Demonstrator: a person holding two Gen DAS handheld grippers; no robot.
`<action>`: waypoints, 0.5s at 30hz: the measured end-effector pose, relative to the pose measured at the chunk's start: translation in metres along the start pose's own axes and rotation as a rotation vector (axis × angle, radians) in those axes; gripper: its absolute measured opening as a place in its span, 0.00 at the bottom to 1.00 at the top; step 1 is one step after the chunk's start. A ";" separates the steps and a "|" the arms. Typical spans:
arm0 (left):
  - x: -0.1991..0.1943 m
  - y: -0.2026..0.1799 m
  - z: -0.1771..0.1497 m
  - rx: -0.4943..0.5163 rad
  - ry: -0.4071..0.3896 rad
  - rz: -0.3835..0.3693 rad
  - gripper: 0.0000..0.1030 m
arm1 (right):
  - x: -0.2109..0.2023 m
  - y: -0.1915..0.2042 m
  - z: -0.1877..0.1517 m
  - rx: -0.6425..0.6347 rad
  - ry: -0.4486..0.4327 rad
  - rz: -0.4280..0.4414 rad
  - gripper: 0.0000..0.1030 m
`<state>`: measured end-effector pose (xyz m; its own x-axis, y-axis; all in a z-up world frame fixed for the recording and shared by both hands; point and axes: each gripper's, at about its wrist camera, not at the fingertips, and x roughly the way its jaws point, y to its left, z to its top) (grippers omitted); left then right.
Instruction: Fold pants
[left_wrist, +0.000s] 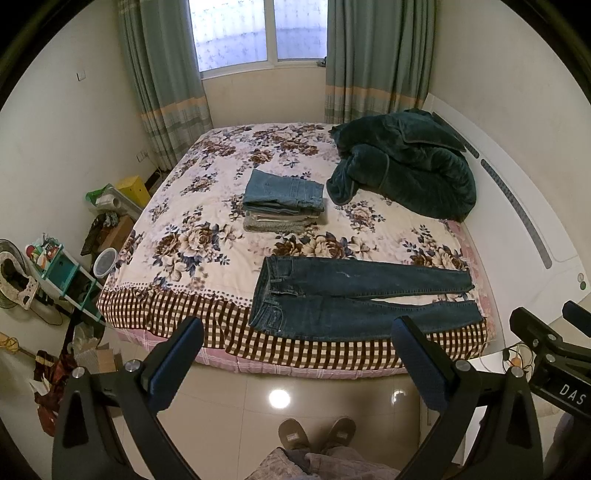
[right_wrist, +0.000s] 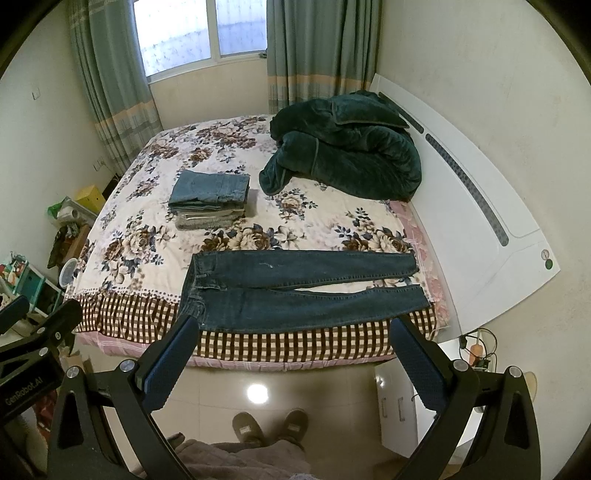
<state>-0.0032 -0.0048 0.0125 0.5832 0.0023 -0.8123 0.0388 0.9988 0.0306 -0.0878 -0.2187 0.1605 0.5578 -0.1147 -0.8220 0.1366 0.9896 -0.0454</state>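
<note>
dark jeans (left_wrist: 354, 299) lie flat along the bed's (left_wrist: 177, 314) near edge; both grippers' fingers (left_wrist: 173, 365) (right_wrist: 170, 362) spread wide, empty.

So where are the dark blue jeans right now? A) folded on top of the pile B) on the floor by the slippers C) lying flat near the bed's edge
C: the dark jeans lie spread flat along the bed's near edge, waistband left, legs stretched right.

Home bedroom: bed (left_wrist: 207, 206) with floral cover at centre, curtained window (left_wrist: 258, 29) at 12 o'clock, white headboard (right_wrist: 480, 206) at 3 o'clock, household clutter (left_wrist: 55, 266) at 9 o'clock.
</note>
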 end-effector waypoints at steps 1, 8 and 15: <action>0.000 0.000 0.000 0.000 0.000 0.000 1.00 | 0.000 0.001 0.000 0.001 0.000 -0.001 1.00; -0.001 0.000 0.000 -0.002 0.001 -0.002 1.00 | -0.001 0.002 -0.003 0.000 -0.002 -0.002 1.00; 0.000 0.003 -0.003 -0.002 -0.003 -0.003 1.00 | -0.007 0.015 0.006 -0.005 0.006 0.007 1.00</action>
<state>-0.0054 -0.0021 0.0106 0.5853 -0.0007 -0.8108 0.0386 0.9989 0.0270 -0.0848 -0.2031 0.1684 0.5538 -0.1068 -0.8258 0.1285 0.9908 -0.0420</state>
